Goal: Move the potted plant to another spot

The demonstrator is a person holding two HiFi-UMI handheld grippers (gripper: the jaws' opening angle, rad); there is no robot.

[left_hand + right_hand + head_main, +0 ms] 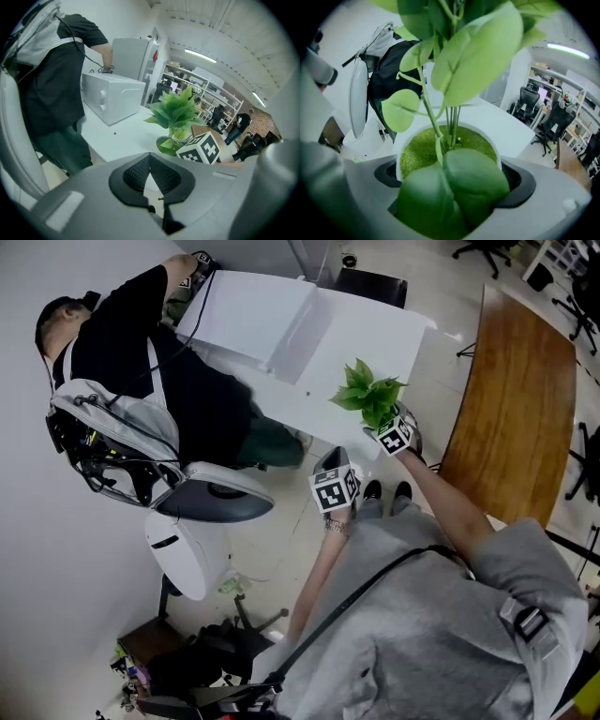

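Right gripper view puts you almost inside the potted plant (pixel 450 140). The right hand-held gripper (pixel 452 180) has its jaws spread wide and clamped on the round white pot (pixel 405 147), one dark pad against each side of it. Green granular filling shows in the top of the pot, and broad leaves (pixel 476 51) crowd the lens. Beyond the pot lies the white counter (pixel 501 124).

From the head view, the plant stands at the near edge of that counter, close to its corner. The right hand-held gripper's marker cube (pixel 395 435) sits just beside the foliage on the near side. I cannot tell whether the pot's base rests on the counter or is a little off it, because the cube covers part of the base when seen from the left gripper view.

The left hand-held gripper (pixel 150 161) has its jaws together, tips meeting, with nothing between them. It hangs just off the counter's near edge, to the left of the plant and apart from it. Its camera looks across the white top toward the plant.

Further along the counter to the left stands a white box (pixel 246 315). A person in a black shirt (pixel 131 334) stands by it with a hand at the box. A wooden table (pixel 516 381) stands to the right of the counter.
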